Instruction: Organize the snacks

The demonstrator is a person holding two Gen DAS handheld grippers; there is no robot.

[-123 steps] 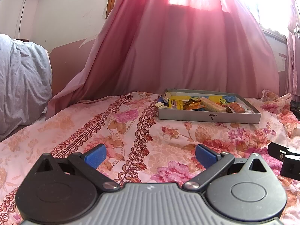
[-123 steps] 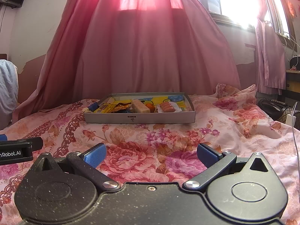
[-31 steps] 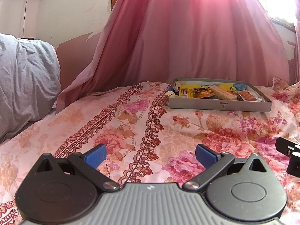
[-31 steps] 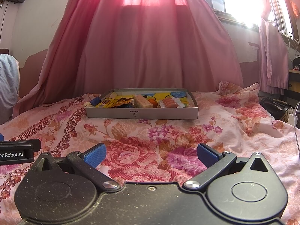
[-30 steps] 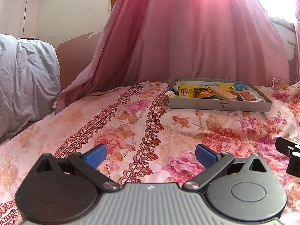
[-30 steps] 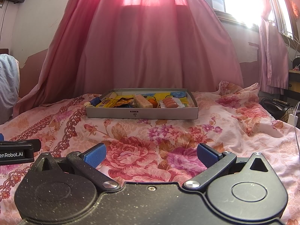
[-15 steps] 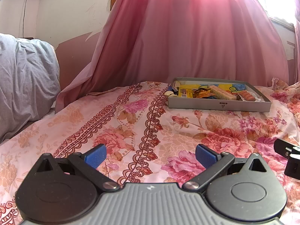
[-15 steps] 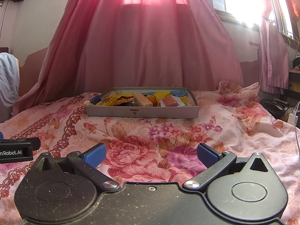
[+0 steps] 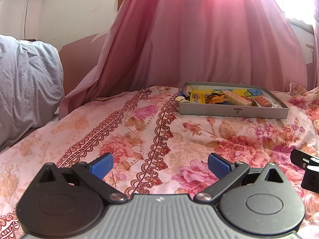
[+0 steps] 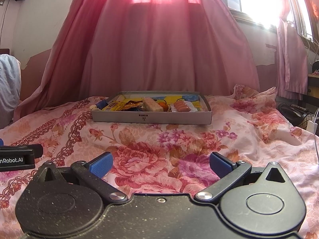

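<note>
A shallow grey box [image 9: 233, 112] [image 10: 151, 118] rests on the flowered bedspread ahead of me. Inside lie several snacks: a yellow packet [image 9: 197, 98] [image 10: 115, 105], a tan wafer bar [image 9: 237, 98] [image 10: 152, 104], a pack of sausages [image 9: 263, 101] [image 10: 181, 106] and crumpled orange wrappers [image 9: 215, 99]. A few small pieces [image 9: 180, 98] sit just outside the box's left end. My left gripper [image 9: 159, 164] is open, low over the bed, well short of the box. My right gripper [image 10: 160, 165] is also open with nothing between its blue pads, facing the box's front wall.
Pink curtains [image 10: 159, 45] hang behind the box, bright window to the right. A grey-blue pillow [image 9: 26, 83] lies left. The bedspread [image 10: 169, 139] is rumpled on the right, and dark objects [image 10: 293, 111] sit beyond its edge.
Both grippers have dipped and eased slightly; the box sits a touch higher in the right view than a second ago. Nothing was gripped or released.
</note>
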